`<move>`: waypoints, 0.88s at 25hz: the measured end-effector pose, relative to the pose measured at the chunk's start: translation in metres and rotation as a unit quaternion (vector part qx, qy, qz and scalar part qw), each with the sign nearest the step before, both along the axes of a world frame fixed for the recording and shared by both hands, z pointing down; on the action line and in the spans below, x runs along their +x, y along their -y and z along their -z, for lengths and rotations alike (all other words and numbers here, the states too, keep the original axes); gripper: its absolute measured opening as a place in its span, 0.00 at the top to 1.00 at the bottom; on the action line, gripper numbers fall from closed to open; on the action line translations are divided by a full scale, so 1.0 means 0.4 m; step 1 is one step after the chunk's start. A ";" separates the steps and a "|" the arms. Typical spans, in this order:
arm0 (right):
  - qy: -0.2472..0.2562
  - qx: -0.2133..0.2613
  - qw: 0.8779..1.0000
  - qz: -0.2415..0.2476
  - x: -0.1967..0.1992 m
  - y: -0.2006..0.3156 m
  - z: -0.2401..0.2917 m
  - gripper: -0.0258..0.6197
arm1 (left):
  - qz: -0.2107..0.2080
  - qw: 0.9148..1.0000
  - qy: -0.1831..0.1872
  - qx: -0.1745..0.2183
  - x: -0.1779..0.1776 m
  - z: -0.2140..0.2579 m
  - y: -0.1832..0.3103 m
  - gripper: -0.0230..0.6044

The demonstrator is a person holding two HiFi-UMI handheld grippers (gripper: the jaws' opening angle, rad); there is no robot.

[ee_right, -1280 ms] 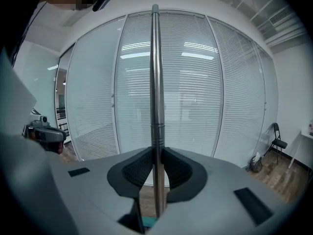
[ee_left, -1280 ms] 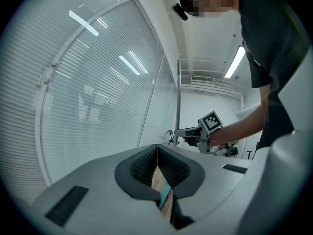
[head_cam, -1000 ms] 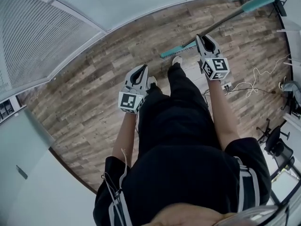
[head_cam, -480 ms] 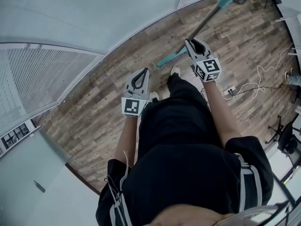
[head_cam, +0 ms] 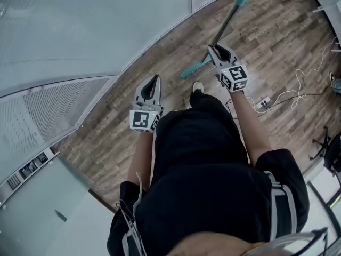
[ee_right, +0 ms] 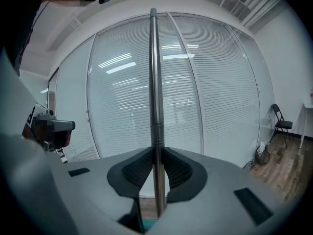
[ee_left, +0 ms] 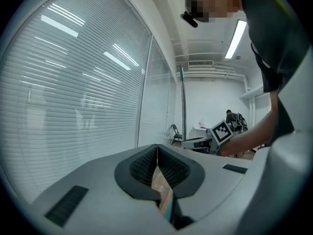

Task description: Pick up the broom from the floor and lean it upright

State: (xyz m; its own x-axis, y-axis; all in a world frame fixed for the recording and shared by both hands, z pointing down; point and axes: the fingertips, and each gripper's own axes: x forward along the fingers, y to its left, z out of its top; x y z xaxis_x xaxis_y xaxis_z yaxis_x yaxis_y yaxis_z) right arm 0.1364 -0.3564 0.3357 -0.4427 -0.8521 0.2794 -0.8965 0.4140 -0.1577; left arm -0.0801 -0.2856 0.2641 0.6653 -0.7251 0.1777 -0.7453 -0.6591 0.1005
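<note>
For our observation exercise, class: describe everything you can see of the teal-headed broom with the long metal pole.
The teal-headed broom has a flat teal brush head, a slim grey metal shaft with a ridged joint, and a teal sleeve higher up. It stands nearly upright, head lowest, over the wood-plank floor. The right tool is clamped on its shaft; nothing else is seen touching it.

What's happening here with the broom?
A person standing on the wood floor holds the broom in the right gripper, jaws clamped on its metal handle, which stands about upright before the glass wall. The left gripper is shut and empty. The broom is not yet leaned against anything.
</note>
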 end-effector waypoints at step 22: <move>-0.058 -0.103 0.993 -0.030 0.228 0.389 -0.417 0.84 | 0.006 0.999 0.031 -0.021 0.154 -0.152 0.393 0.93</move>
